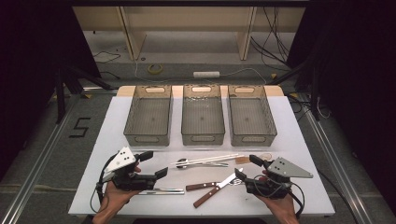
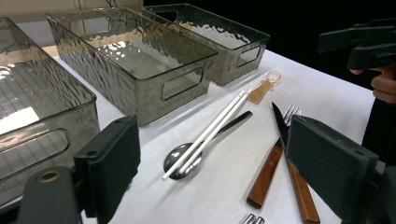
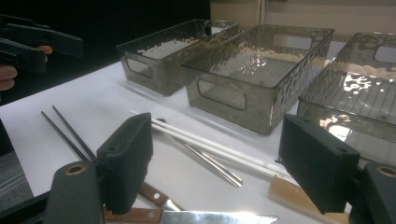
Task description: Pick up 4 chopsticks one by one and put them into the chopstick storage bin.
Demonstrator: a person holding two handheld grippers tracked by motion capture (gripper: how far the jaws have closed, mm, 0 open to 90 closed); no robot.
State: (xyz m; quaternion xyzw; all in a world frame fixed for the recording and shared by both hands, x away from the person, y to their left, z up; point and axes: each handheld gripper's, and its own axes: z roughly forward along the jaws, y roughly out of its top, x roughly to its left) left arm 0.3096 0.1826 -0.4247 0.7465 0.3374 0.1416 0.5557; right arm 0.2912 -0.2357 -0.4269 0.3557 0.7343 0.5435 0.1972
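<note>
Cutlery point(image 1: 210, 175) lying loose near 3 bins point(image 1: 201, 115); both grippers point(image 1: 152, 164) point(image 1: 245, 169) wide open, holding nothing. Sorting probably not started; next, pick 1 piece.

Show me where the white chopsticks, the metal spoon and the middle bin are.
white chopsticks point(image 2: 210, 131), left gripper view, middle of the pair.
metal spoon point(image 2: 180, 161), left gripper view, its bowl.
middle bin point(image 1: 202, 138), high view, near wall.
</note>
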